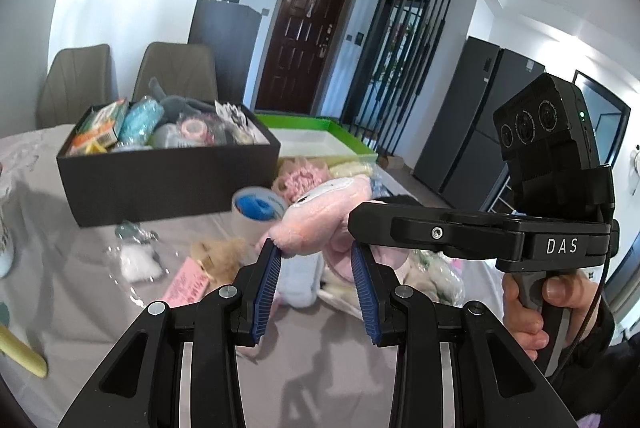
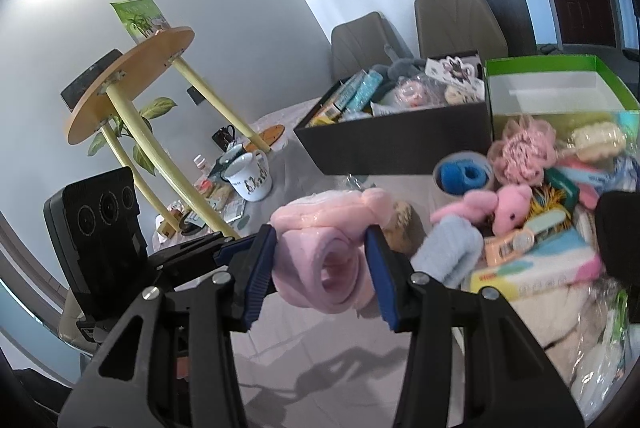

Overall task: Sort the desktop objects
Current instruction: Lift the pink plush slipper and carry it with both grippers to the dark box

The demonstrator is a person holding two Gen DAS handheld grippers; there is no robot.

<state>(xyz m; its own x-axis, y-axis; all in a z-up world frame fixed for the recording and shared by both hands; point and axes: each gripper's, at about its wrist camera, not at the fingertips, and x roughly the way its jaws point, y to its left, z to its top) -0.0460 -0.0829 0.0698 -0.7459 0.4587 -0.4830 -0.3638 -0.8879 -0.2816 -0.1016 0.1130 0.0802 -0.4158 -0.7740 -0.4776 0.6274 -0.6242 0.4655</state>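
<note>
A pink plush item (image 2: 328, 260), soft, fleecy and rolled into a loose tube with a hollow centre, is pinched between the blue ribbed pads of the right gripper (image 2: 324, 268) and held clear above the table (image 1: 80, 308). In the left wrist view the same pink plush (image 1: 316, 224) hangs just beyond the left gripper (image 1: 316, 280); its left pad touches the fluff, but I cannot tell whether those jaws, at a middling gap, actually clamp it.

Sorting looks partly done. The black box (image 1: 168, 183) toward the far edge of the table is already packed with cartons, a blue sparkly packet and small wrapped things. The green box (image 2: 560, 83) beside it shows a bare white floor. Plenty is left: between the boxes and the near edge lies a heap with a small pink plush animal (image 2: 508, 207), a pale blue fuzzy sock (image 2: 452, 248), a knitted pink scrunchie (image 2: 524, 151), a tape roll with a blue core (image 2: 460, 175) and flat printed cartons (image 2: 536, 268).

The tablecloth is smooth grey fabric. A white enamel mug (image 2: 250, 177) stands toward the far left corner.
</note>
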